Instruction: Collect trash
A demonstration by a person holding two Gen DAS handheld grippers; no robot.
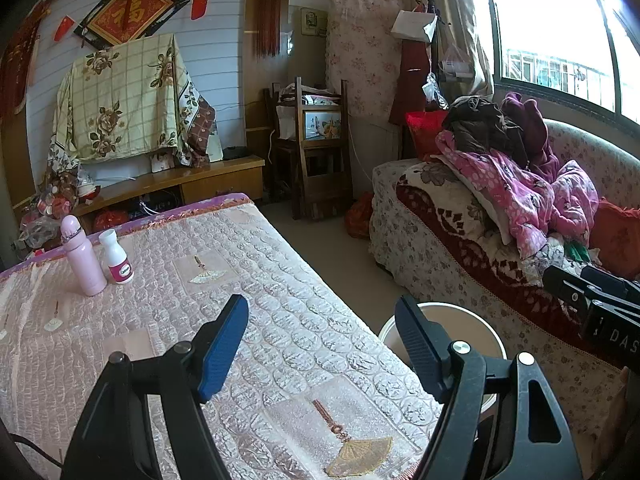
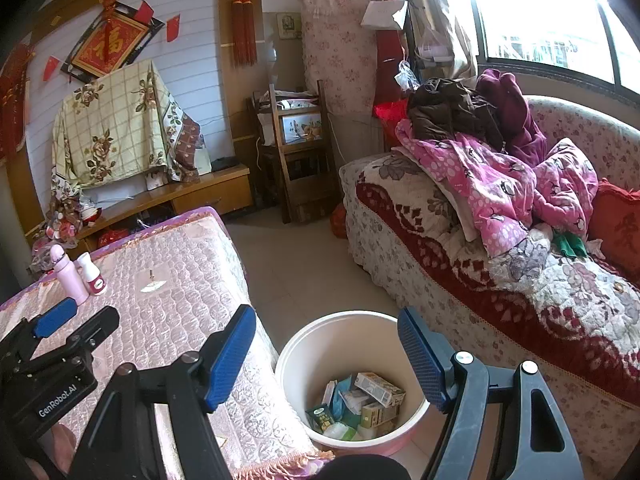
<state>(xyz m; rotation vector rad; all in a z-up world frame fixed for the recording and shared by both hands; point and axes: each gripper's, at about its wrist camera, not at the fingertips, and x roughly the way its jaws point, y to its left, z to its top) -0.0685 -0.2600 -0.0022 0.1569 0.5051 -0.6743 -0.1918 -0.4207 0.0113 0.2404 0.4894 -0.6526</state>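
Note:
A white bucket (image 2: 304, 344) with a pink base stands on the floor between the table and the sofa. It holds several small cartons (image 2: 378, 390) and wrappers. My right gripper (image 2: 326, 344) hovers above the bucket, open, with nothing between its blue pads. My left gripper (image 1: 322, 344) is open and empty over the table's near right corner, and its right finger hides part of the bucket rim (image 1: 452, 310). On the table's far left stand a pink bottle (image 1: 82, 256) and a white bottle with a pink label (image 1: 116, 258). The left gripper (image 2: 80, 316) also shows at the left of the right wrist view.
The table wears a pink quilted cloth (image 1: 248, 280). A floral sofa (image 2: 400, 264) piled with pink clothes (image 2: 492, 184) runs along the right under the window. Tiled floor (image 2: 304, 264) lies between them. A wooden chair (image 1: 320, 152) and a low cabinet (image 1: 192, 184) stand at the back.

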